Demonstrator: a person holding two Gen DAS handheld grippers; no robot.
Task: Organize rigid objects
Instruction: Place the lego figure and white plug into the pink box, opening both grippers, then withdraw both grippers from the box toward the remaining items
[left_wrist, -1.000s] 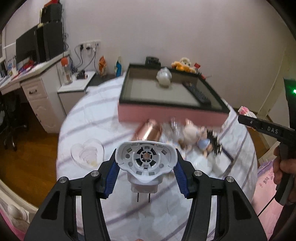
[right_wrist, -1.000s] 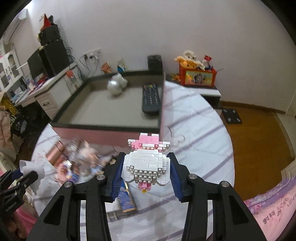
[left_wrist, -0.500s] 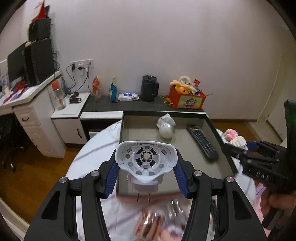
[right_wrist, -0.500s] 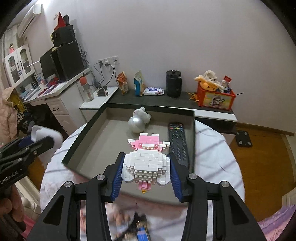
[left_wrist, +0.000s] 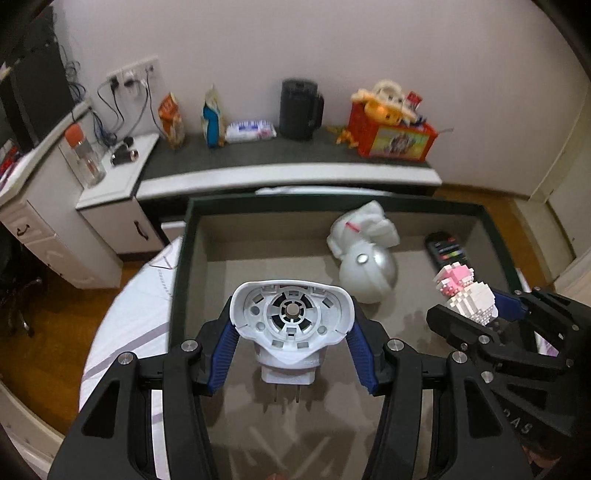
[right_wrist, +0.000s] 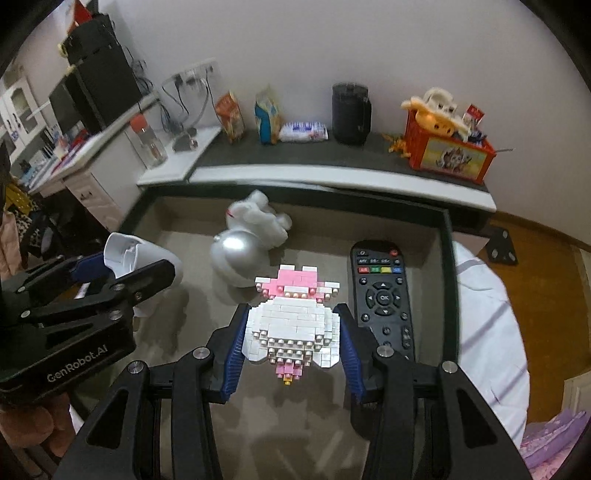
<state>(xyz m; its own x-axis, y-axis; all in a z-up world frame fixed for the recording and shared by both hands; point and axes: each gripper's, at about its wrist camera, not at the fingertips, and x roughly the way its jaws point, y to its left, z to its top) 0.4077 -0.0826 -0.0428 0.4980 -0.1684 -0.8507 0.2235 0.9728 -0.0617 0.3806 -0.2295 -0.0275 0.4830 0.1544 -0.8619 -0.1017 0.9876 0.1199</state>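
Left gripper (left_wrist: 291, 354): clamped on a white plastic plug-in device with two metal prongs (left_wrist: 290, 325), held above the dark-rimmed grey tray (left_wrist: 207, 236).
Right gripper (right_wrist: 291, 354): clamped on a pink-and-white brick-built figure (right_wrist: 293, 317), over the tray beside the black remote control (right_wrist: 382, 295).
Tray contents: white-and-silver rounded toy (left_wrist: 364, 256), remote.

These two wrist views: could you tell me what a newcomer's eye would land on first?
Most striking is the pink and white brick figure, clamped in the right tongs above the box, just left of the black remote lying on its floor. In the left view, the white plug-in device with two prongs fills the left tongs, also over the box. Behind both lies a white and silver figurine on the box floor.
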